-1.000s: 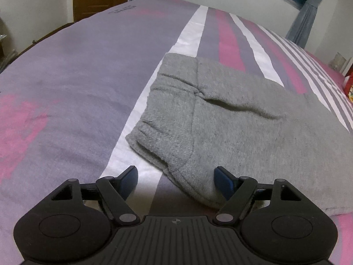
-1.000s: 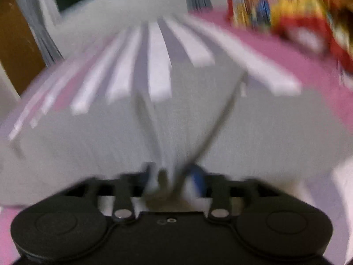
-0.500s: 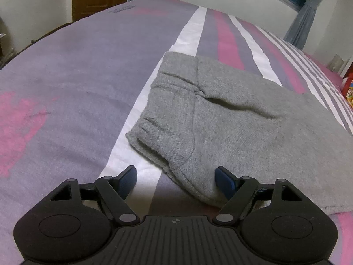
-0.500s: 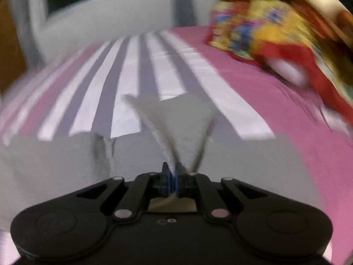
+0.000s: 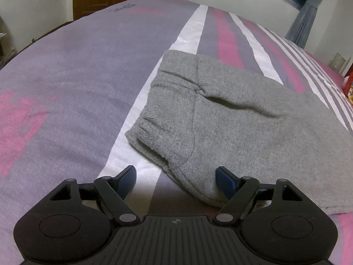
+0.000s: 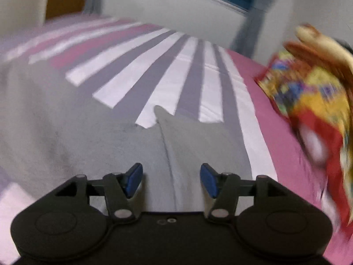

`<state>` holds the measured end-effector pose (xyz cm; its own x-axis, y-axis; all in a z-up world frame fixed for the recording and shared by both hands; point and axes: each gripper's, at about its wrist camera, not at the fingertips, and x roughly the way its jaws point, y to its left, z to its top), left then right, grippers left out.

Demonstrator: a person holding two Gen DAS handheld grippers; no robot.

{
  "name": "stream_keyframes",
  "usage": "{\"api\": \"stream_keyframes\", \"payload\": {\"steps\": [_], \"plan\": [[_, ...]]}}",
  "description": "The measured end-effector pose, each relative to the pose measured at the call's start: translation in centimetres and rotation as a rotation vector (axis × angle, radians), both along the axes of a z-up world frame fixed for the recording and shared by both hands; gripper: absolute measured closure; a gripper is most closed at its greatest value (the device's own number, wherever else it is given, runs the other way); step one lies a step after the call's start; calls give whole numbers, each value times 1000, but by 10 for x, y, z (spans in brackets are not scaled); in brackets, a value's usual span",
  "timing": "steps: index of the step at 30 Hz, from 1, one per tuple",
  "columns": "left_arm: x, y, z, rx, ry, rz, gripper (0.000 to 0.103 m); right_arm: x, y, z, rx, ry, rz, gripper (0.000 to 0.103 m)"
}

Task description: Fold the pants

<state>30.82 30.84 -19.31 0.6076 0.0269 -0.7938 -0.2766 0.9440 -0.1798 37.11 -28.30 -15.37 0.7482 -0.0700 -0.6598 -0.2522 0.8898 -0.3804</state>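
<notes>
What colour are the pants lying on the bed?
Plain grey, a fuzzy knit with no pattern. The pants show best in the left wrist view, lying on the striped bedsheet.

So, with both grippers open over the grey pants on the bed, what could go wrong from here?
1. The left gripper is open around the near corner of the pants; closing there may pinch only the top layer, or catch the bedsheet too.
2. The right gripper is open above a raised ridge in the fabric, which could stay as a crease.
</notes>
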Motion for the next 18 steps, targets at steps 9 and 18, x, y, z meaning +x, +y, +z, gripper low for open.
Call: {"api": "stream_keyframes", "payload": {"steps": [9, 18], "plan": [[-1, 0, -2, -5, -6, -1, 23, 1, -92, 42, 415, -112, -338, 101], [-2, 1, -3, -9, -3, -1, 23, -108, -202, -19, 876, -137, -585, 101]]}}
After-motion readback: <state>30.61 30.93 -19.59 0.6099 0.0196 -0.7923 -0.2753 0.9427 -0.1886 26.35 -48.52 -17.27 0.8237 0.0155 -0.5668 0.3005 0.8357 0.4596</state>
